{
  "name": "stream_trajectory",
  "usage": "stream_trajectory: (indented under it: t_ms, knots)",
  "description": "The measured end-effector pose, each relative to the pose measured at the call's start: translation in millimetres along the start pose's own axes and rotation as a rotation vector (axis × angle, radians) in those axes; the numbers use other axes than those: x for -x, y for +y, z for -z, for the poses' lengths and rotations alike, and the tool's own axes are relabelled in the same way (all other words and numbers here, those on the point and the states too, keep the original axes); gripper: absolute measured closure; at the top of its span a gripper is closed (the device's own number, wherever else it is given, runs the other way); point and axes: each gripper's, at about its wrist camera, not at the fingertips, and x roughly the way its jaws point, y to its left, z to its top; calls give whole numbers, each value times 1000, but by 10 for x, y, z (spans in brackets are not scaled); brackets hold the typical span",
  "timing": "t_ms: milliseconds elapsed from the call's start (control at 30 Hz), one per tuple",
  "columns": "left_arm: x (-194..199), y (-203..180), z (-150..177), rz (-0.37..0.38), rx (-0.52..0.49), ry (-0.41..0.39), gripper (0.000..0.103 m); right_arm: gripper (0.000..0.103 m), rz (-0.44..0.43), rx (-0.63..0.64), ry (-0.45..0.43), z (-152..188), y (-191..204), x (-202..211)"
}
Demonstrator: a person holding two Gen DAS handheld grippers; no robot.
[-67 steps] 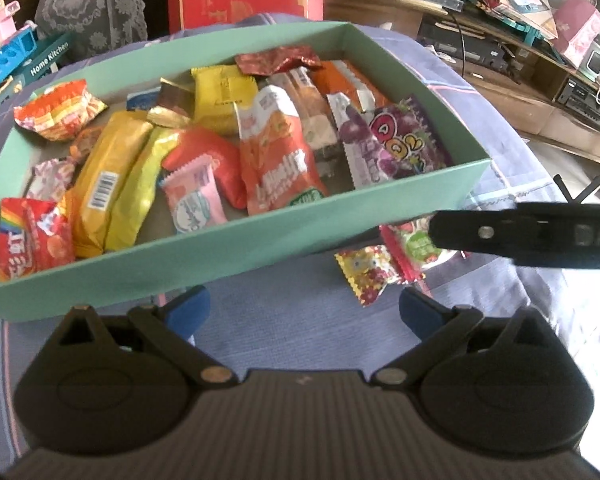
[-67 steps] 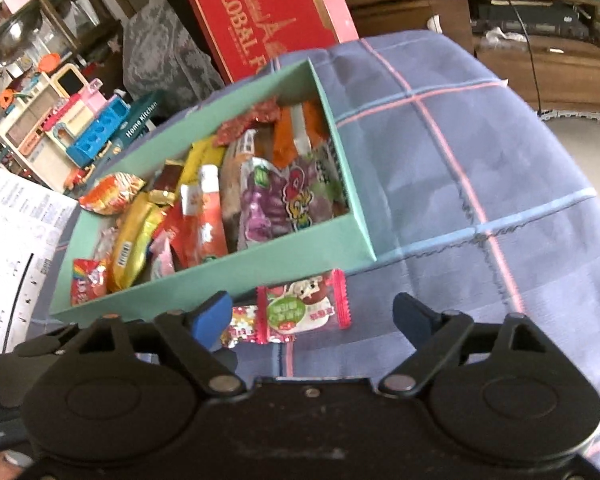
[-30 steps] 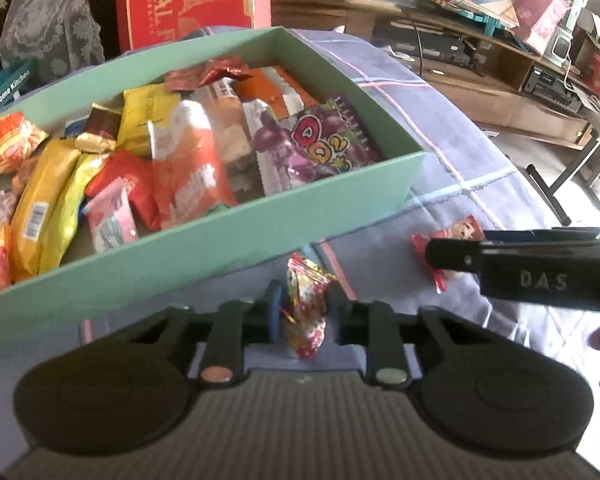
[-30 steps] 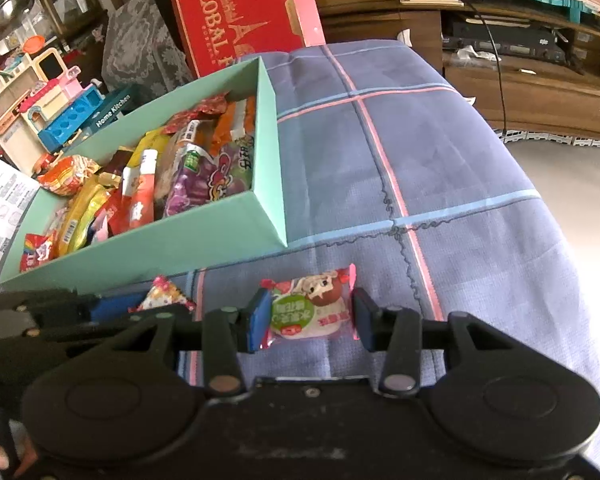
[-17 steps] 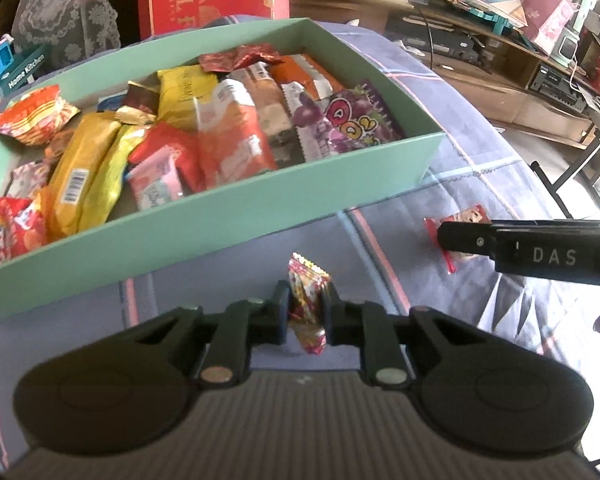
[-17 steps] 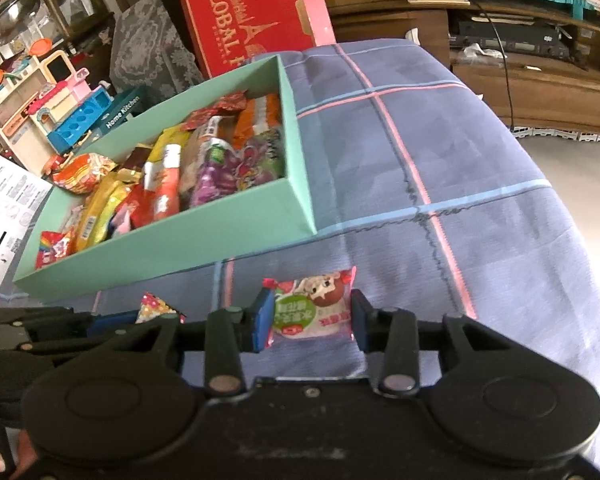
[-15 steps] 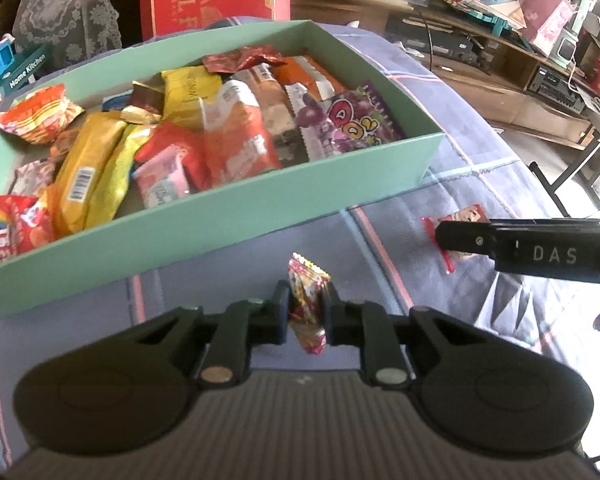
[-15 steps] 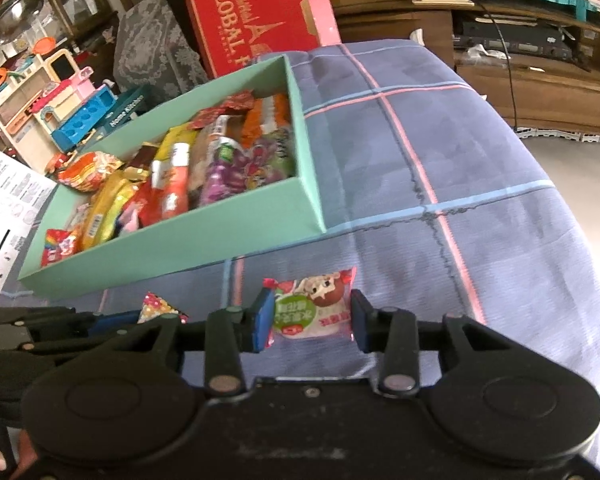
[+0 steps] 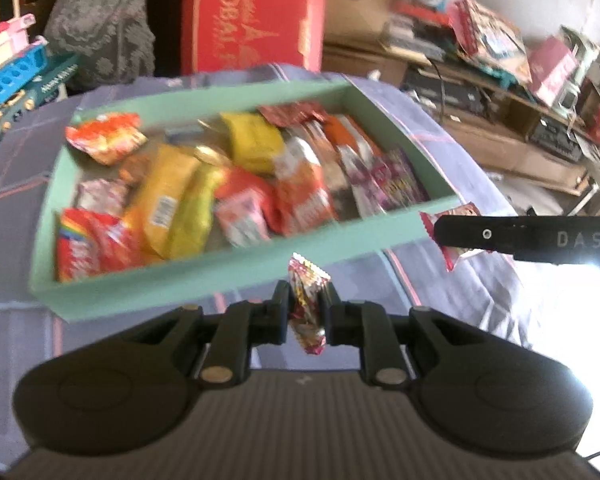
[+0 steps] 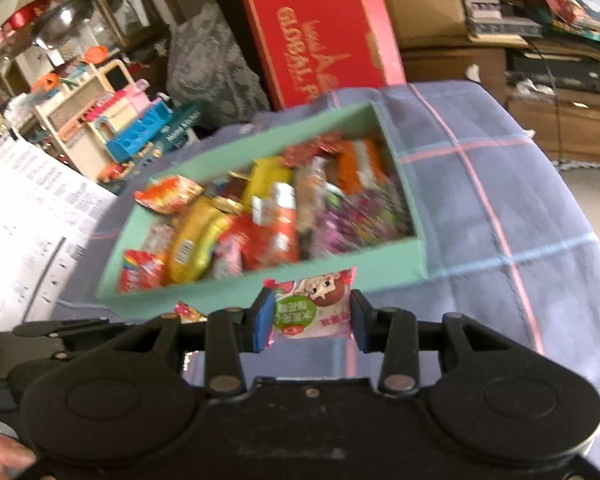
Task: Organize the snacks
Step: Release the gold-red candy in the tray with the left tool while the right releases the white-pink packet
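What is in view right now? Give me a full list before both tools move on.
Green box: one, mint green, on the cloth, packed with mixed snack packets.
Small candy: one, red and yellow wrapper, clamped in the left tool.
Pink snack packet: one, pink with green label, clamped in the right tool.
Tablecloth: one, blue with pink and light blue lines.
Red carton: one, behind the table.
Toy set: pastel, back left.
Left tool: shut.
Right tool: shut.
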Motion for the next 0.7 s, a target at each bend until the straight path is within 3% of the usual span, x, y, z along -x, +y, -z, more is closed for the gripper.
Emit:
stream_trajectory:
  t_ms: [267,567,633,667,700]
  knots:
    - [106,483,-464,-72,38,-76,87,64,-74,12,-11,-442,453,-245]
    - [-180,762,-655,-75,76,-29,87,63,-104,-18,55,-599,621,-690]
    - [-260,742,-636,-63,69,-14,86,55,-109,-25,68,-599,621,-749]
    - [-292,725,-618,-63,66,-7,78,50,-106,-35,73,-596,610,-765]
    - [-327,707,-607,-65,61,0,54,36,-103,-42,77,-596,597,-778]
